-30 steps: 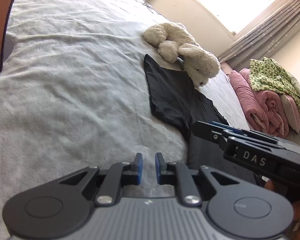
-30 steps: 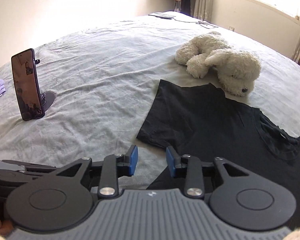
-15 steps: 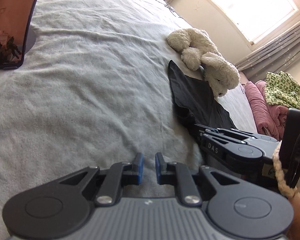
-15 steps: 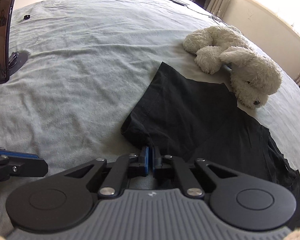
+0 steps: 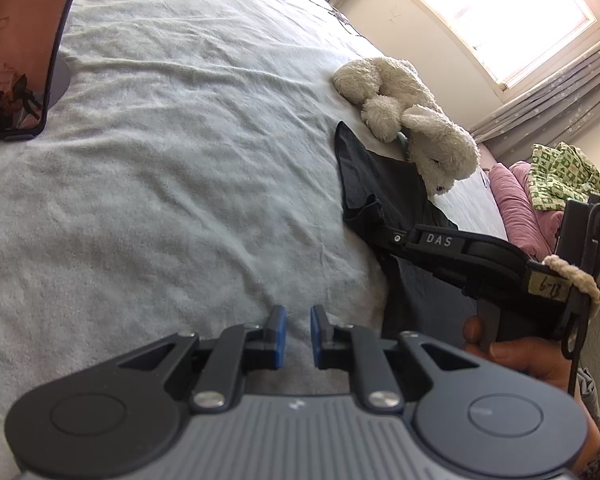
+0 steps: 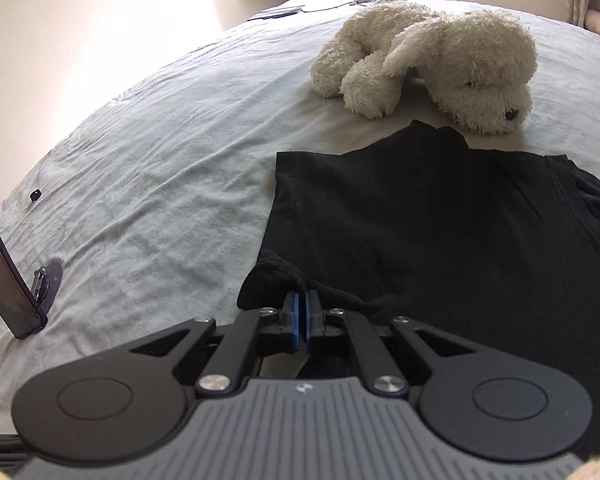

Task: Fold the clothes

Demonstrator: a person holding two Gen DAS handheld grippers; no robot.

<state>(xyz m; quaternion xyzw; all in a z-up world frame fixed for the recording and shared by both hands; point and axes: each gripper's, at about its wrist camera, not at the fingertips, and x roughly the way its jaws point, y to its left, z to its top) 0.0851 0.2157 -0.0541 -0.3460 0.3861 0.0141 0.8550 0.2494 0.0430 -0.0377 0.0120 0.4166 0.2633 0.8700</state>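
- Right gripper (image 6: 300,312): jaws have just been closing and now pinch a bunched edge of the black shirt (image 6: 440,232).
- Left gripper (image 5: 298,334): pads a little apart, nothing between them, over bare bedspread (image 5: 180,180).
- Shirt lies flat on the bed, just before a plush dog (image 6: 432,60).
- A phone (image 6: 0,272) stands at the left.
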